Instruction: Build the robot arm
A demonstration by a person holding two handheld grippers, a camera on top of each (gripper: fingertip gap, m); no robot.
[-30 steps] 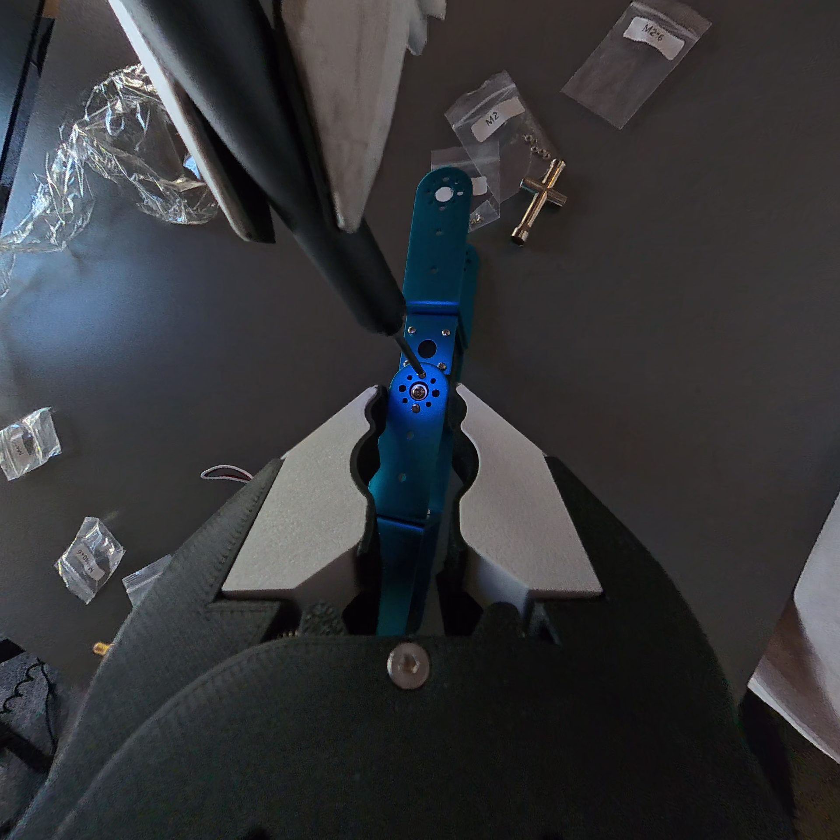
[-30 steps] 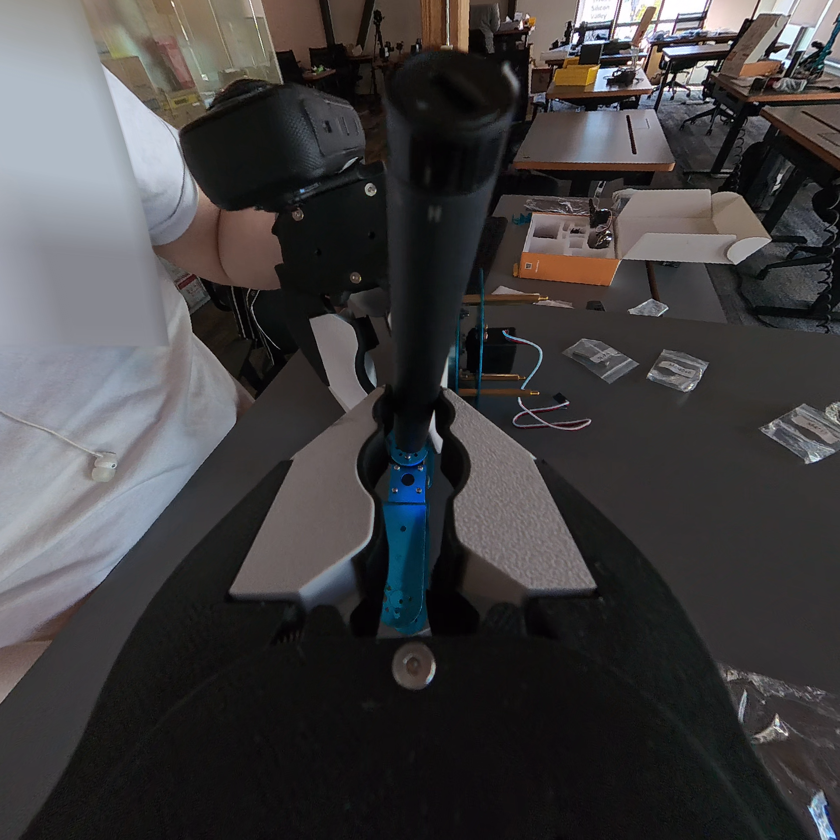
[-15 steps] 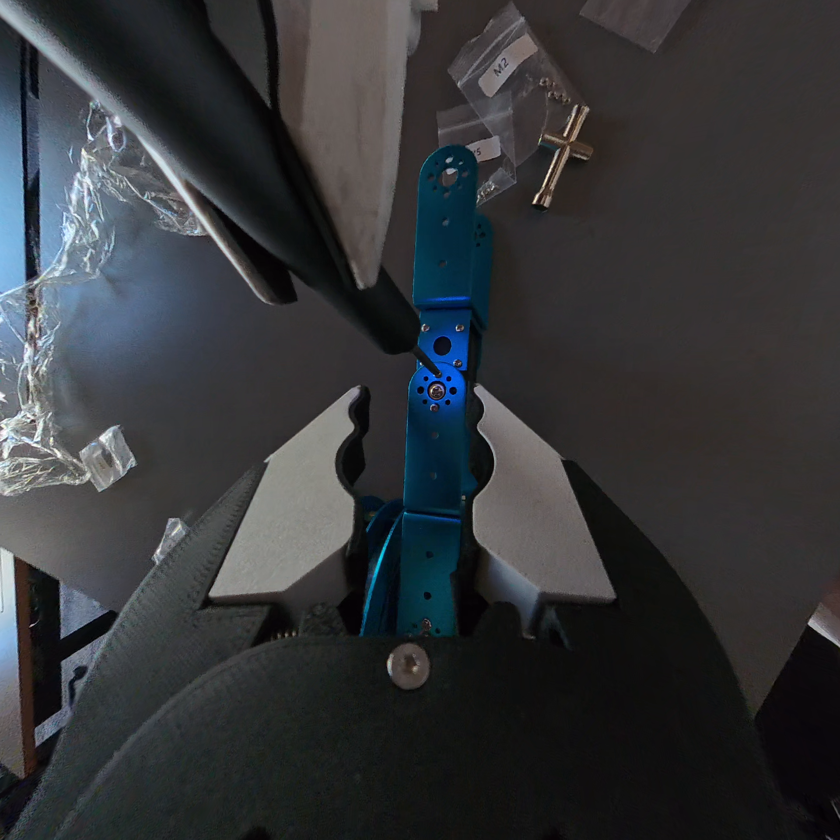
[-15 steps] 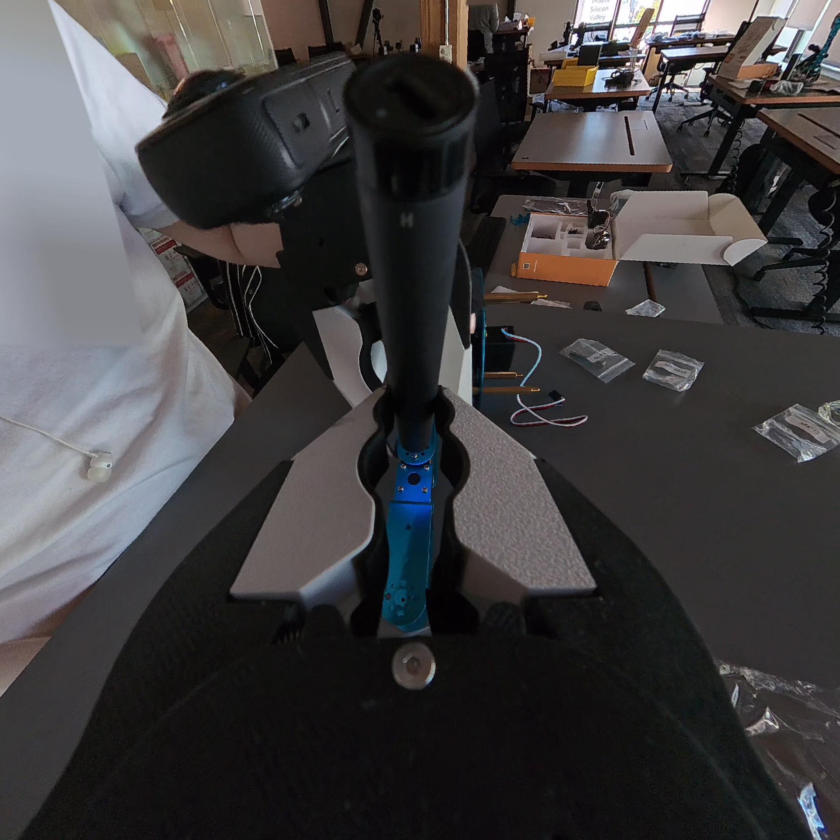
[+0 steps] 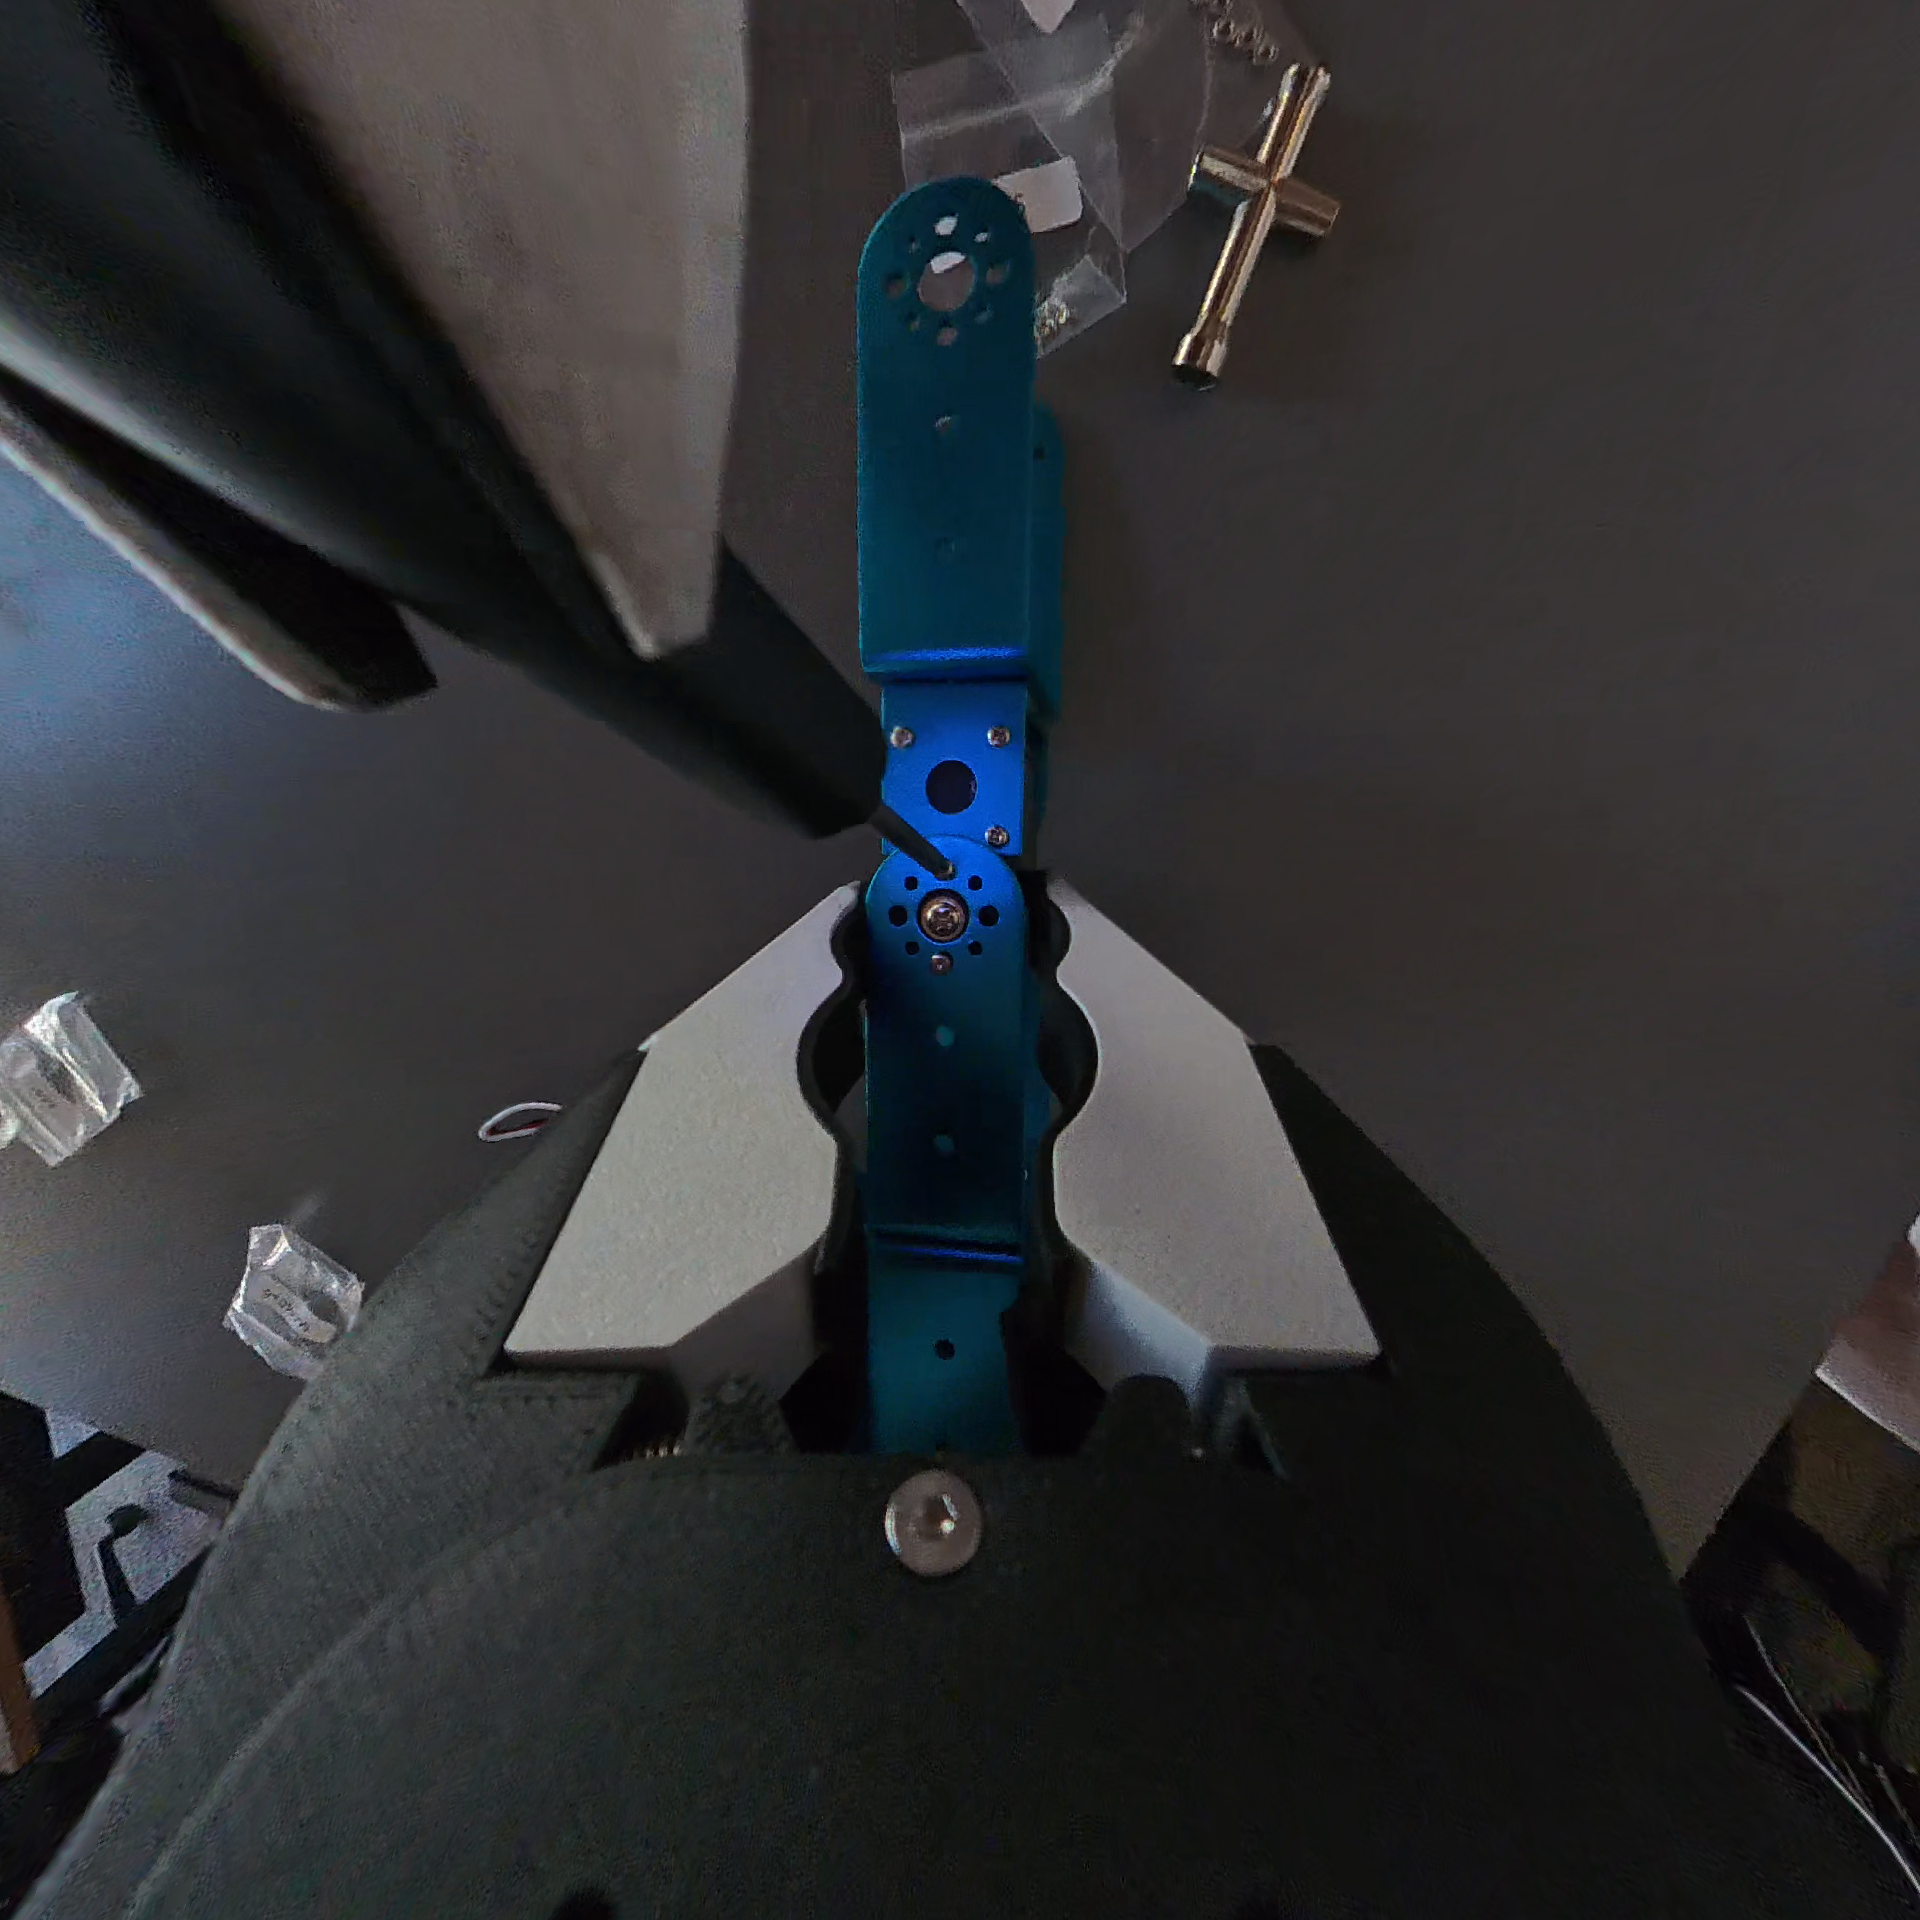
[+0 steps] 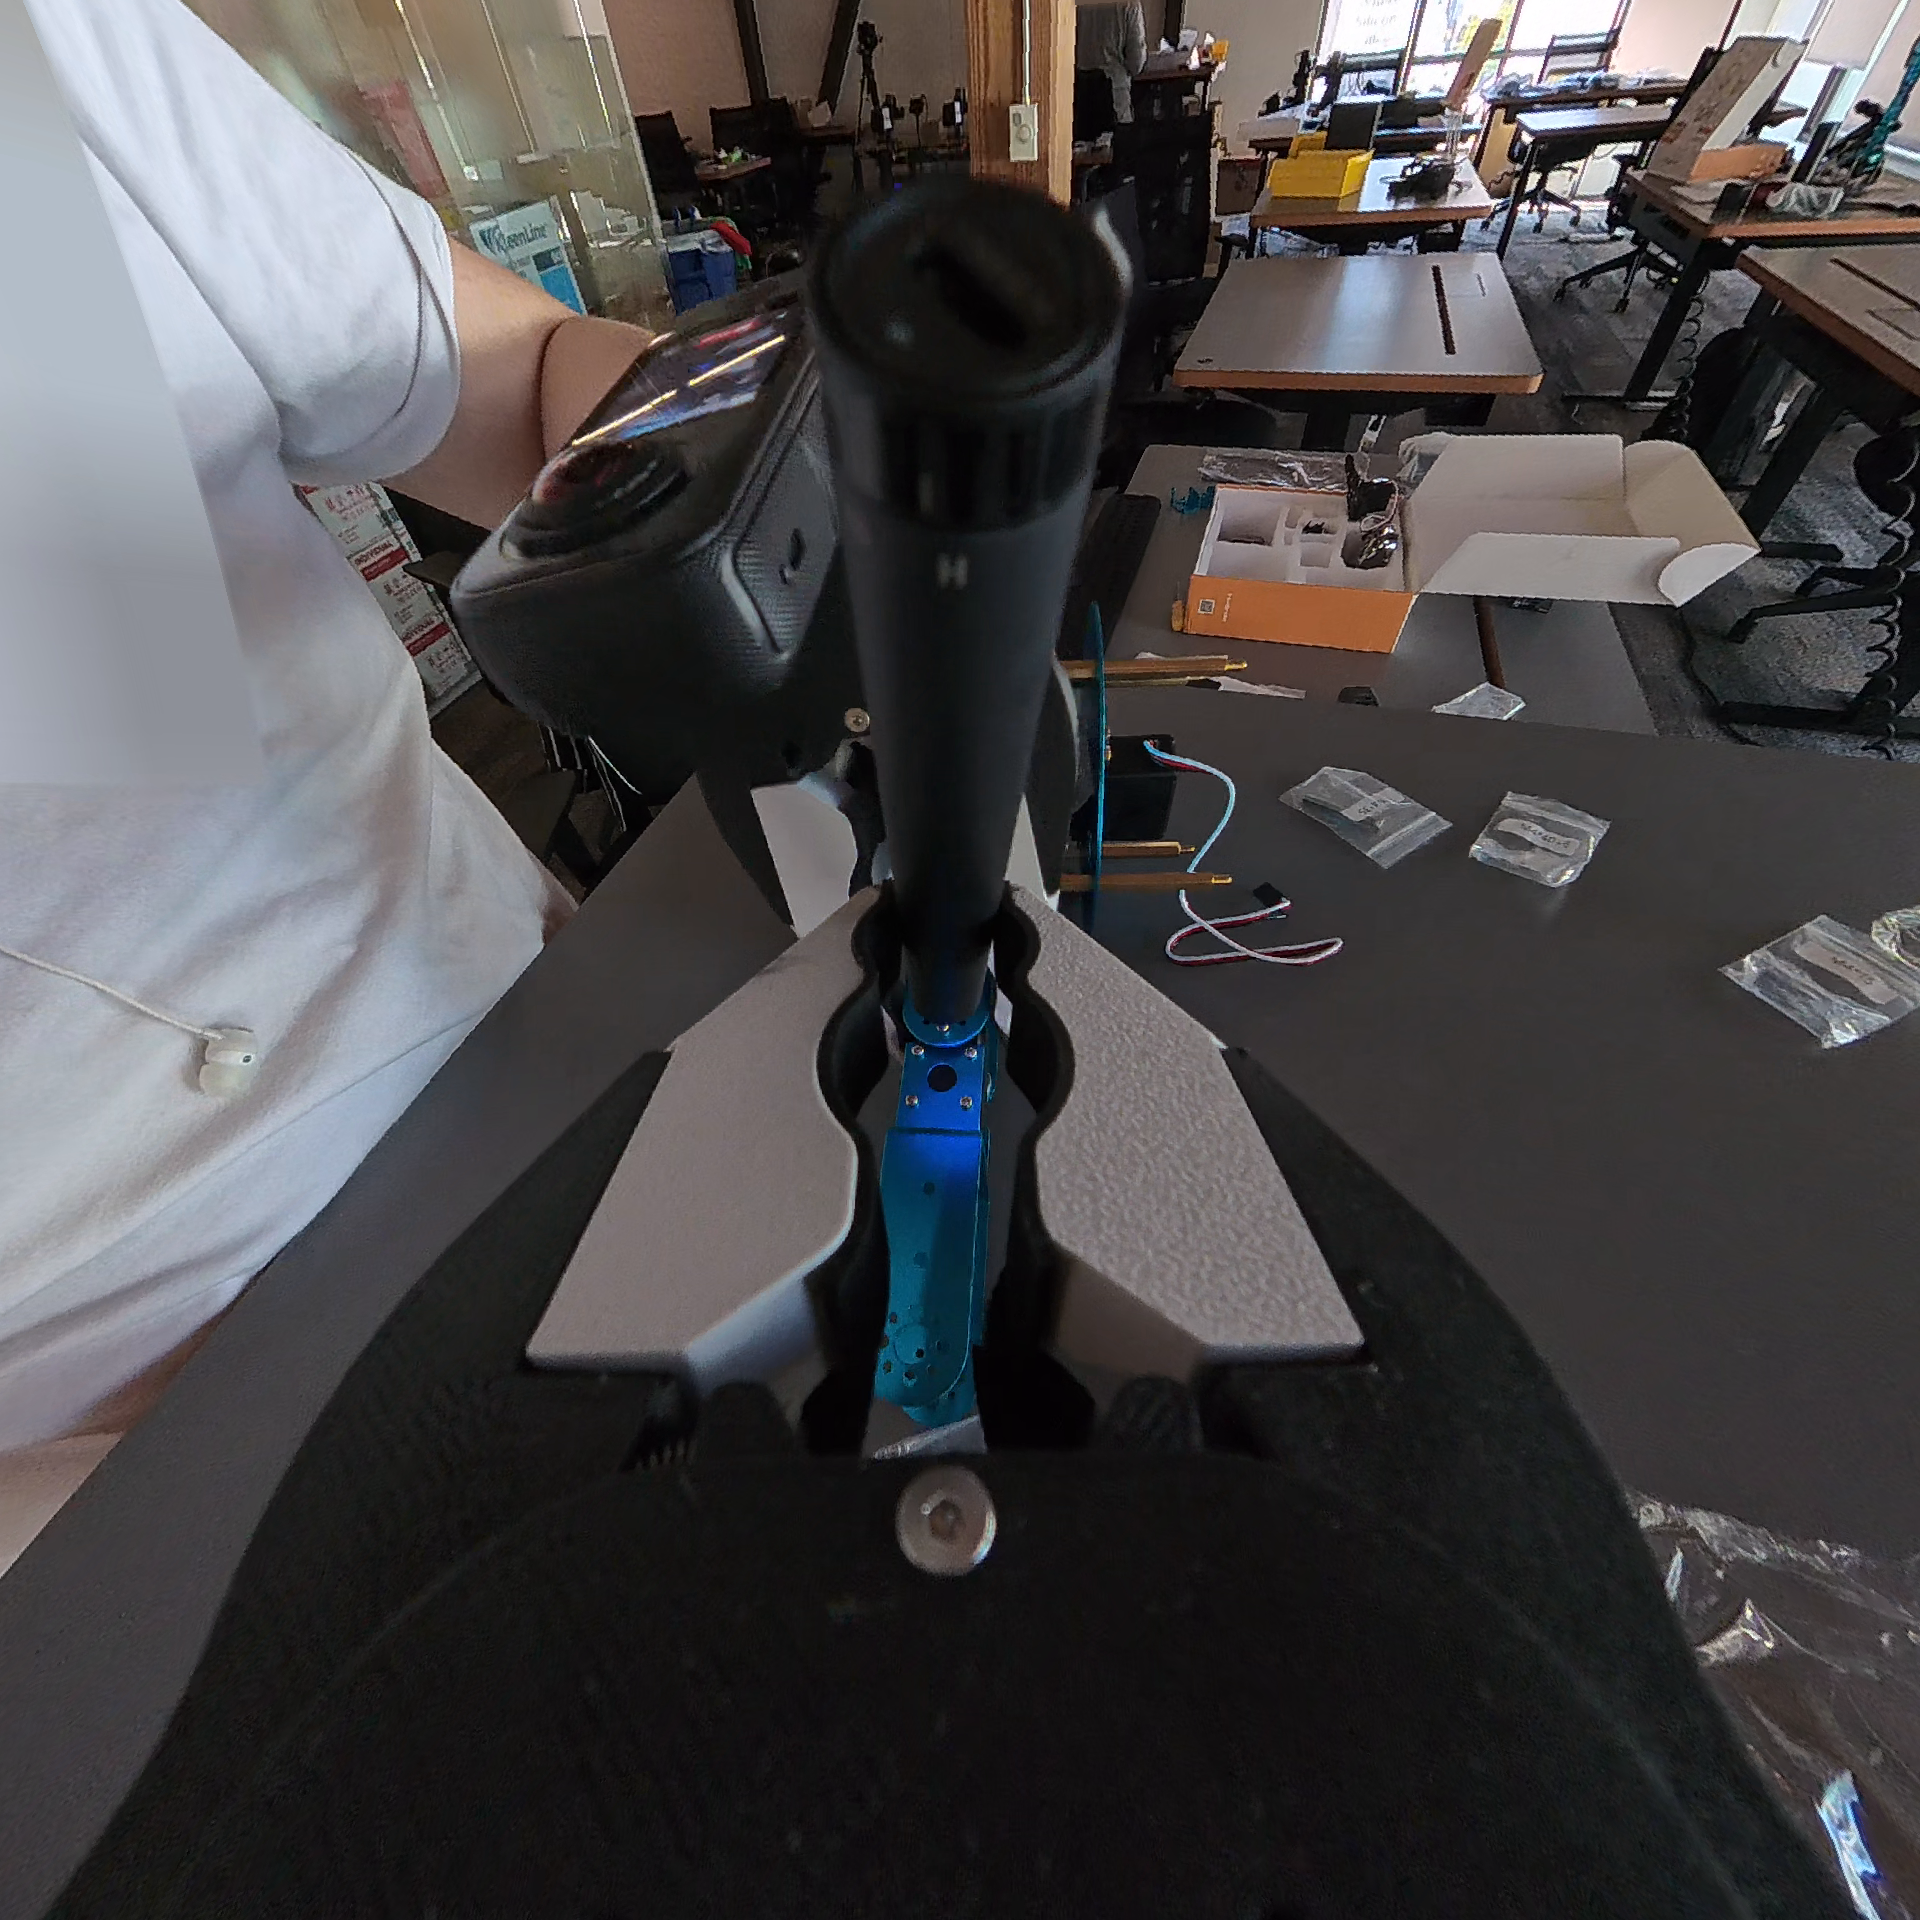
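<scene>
My left gripper (image 5: 948,914) is shut on a blue metal bracket assembly (image 5: 945,582), holding it above the dark table (image 5: 1455,727). The bracket's round end carries a centre screw (image 5: 941,915). My right gripper (image 6: 945,935) is shut on a black screwdriver (image 6: 956,623); it shows in the left wrist view (image 5: 748,727) coming from the upper left. Its thin tip (image 5: 920,847) rests on a small hole just above the centre screw. In the right wrist view the blue bracket (image 6: 930,1226) shows between my fingers, beyond the screwdriver, with the left gripper's camera (image 6: 665,582) behind.
A metal cross wrench (image 5: 1252,218) and clear parts bags (image 5: 1049,156) lie on the table at the far right. More small bags (image 5: 291,1314) lie at the left. A servo with wires (image 6: 1226,914), bags (image 6: 1538,836), an orange box (image 6: 1299,582) and a person in white (image 6: 208,727) show in the right wrist view. My right fingertips sit around 11 cm from my left ones. The metal cross wrench (image 5: 1252,218) sits 12 cm or so from the ends of my left fingers.
The left gripper has turned and steadied the bracket, which now faces the camera squarely. The screwdriver tip has shifted from the centre screw area to a hole just above it.
</scene>
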